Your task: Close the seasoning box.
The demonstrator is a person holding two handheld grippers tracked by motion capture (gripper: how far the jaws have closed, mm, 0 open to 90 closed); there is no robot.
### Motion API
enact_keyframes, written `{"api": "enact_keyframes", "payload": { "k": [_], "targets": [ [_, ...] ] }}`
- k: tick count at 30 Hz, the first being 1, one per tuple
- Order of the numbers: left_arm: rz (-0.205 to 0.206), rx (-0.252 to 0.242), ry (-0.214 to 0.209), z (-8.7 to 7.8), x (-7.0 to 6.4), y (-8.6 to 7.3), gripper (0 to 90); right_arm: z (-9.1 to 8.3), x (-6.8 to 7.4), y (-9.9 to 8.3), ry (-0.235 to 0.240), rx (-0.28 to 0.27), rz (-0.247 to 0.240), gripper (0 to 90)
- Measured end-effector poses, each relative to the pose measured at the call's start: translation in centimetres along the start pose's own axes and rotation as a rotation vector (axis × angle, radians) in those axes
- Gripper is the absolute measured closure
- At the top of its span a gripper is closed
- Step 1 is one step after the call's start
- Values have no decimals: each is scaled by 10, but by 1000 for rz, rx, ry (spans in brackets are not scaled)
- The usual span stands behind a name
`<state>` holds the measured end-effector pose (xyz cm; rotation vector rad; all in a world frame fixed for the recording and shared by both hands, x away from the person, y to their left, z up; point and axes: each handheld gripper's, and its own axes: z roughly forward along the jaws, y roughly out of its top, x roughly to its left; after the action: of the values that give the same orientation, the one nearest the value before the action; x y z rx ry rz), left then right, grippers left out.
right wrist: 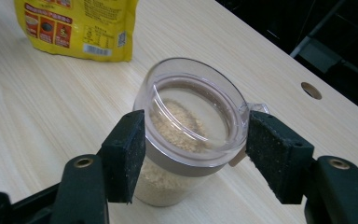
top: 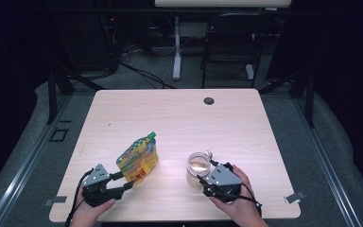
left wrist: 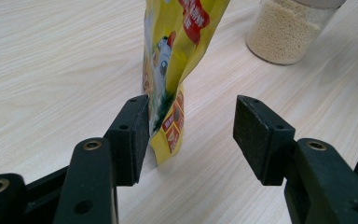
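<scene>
Yellow printed film pouch [top: 138,161] with a green screw cap stands on the pale wood-grain counter [top: 179,113], front left, leaning so that its long axis runs from the bottom corner near the person up and away toward the cap. Left hand-held gripper [top: 128,180] sits just at that near bottom corner; in the left gripper view the jaws are spread, the one at the left of that view touching or all but touching the crimped lower edge of the pouch [left wrist: 168,116], the other well clear, so nothing is clamped yet. Pouch lies straight ahead of the left hand-held gripper and off-centre in the gap, toward that first jaw. Film looks glossy, soft and creased; judged likely to buckle or slip if pinched only at the seam. Clear round jar [top: 198,166] with a transparent snap lid holds fine beige granules, filled roughly two thirds; it stands upright on the counter, front right, near the pouch but apart from it. Right hand-held gripper [top: 207,174] brackets the jar at lid level: in the right gripper view its rough black pads [right wrist: 126,149] sit on either side of the lid rim [right wrist: 193,112]; I cannot tell whether they are gripping it. Small tab projects from the lid's far side. Judgement: each hand is nearest its own object, and jar and pouch are at the pre-grasp stage.
</scene>
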<state>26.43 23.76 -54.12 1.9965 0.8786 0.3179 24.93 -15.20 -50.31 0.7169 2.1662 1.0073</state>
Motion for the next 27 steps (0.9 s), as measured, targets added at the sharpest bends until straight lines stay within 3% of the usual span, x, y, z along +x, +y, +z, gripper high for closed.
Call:
{"api": "enact_keyframes", "payload": {
  "k": [11,17,27],
  "targets": [
    [-6,0,8,-3,-1,-2,464,-5,-3,-1,7,-17,31,384],
    [-5,-2,10,-7,0,-3,465,-11,-13,-3,18,-20,92,405],
    [-6,2,21,-14,0,-8,465,-23,-27,-15,11,-11,151,417]
  ]
}}
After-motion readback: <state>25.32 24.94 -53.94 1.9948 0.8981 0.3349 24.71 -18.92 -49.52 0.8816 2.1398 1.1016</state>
